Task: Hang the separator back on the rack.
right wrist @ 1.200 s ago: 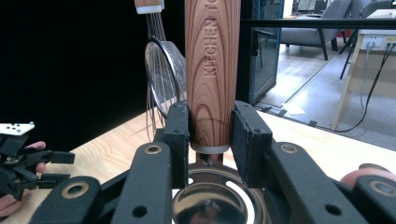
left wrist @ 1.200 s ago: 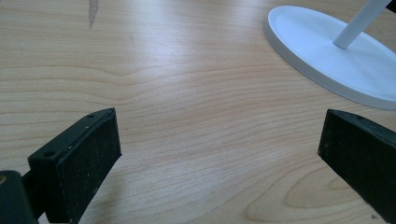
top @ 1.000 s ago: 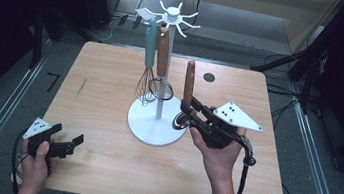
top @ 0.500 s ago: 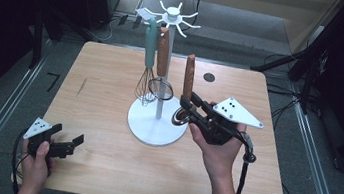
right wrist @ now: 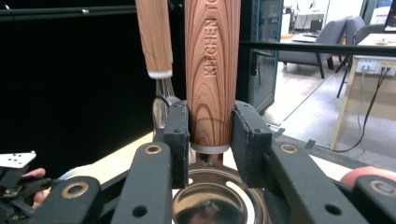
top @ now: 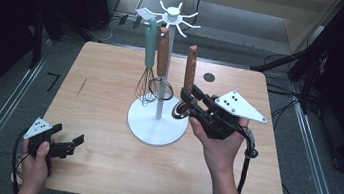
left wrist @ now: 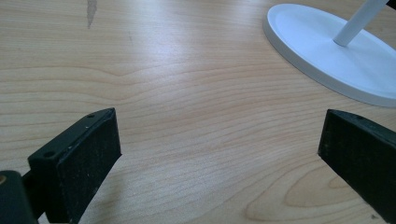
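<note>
A: High view. White rack (top: 164, 71), round base near the worktop (top: 98, 178) centre, spoked top. What hangs on it?

B: A whisk (top: 148, 63) with a teal handle and wire loops, and a wood-handled utensil (top: 163, 55) beside it. The right gripper (top: 190, 102), right of the base, has its fingers clamped on a ladle (top: 190, 71), held upright: wood-grain handle up, shiny metal bowl down.

A: Left gripper (top: 66, 146)?

B: Near the worktop's front left corner, fingers spread wide, nothing between.

A: Left gripper view.

B: Matte black fingers (left wrist: 79, 158) apart over pale grained wood; smooth white base disc (left wrist: 327, 51) at upper right.

A: Right gripper view.

B: Fingers (right wrist: 177, 135) press both sides of the handle just above its metal collar; polished bowl (right wrist: 212, 205) below.
</note>
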Motion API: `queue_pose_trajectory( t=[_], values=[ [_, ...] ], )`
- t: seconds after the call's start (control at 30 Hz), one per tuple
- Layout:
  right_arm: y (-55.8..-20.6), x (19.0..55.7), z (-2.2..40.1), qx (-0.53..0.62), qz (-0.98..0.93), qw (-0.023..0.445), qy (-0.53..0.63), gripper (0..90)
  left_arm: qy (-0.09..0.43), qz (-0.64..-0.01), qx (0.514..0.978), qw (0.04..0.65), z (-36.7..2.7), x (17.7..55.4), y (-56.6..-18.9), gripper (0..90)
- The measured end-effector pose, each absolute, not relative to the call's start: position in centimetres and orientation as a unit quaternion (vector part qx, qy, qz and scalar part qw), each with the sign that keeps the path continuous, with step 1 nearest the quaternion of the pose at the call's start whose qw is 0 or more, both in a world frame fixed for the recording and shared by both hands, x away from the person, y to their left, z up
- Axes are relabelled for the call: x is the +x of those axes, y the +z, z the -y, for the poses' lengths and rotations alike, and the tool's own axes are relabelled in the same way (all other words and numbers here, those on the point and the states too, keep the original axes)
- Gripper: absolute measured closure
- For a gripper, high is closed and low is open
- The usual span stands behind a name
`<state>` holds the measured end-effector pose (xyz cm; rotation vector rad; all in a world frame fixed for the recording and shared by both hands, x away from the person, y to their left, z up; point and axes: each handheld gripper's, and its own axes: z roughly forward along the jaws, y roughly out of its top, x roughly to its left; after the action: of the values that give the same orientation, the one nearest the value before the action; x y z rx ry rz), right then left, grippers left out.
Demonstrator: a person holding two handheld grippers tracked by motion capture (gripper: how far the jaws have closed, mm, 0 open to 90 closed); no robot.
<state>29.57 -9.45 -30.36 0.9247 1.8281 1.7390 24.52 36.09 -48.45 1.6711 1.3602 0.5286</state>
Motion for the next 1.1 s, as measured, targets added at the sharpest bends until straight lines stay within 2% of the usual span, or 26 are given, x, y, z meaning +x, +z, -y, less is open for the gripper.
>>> queue_pose_trajectory(
  t=[1.1],
  values=[
    [-27.8,30.3,8.2,0.321,-0.660,0.230,0.639,70.9,0.213,-0.548,0.675,0.446,-36.1,24.5,-48.5,0.0]
  ],
)
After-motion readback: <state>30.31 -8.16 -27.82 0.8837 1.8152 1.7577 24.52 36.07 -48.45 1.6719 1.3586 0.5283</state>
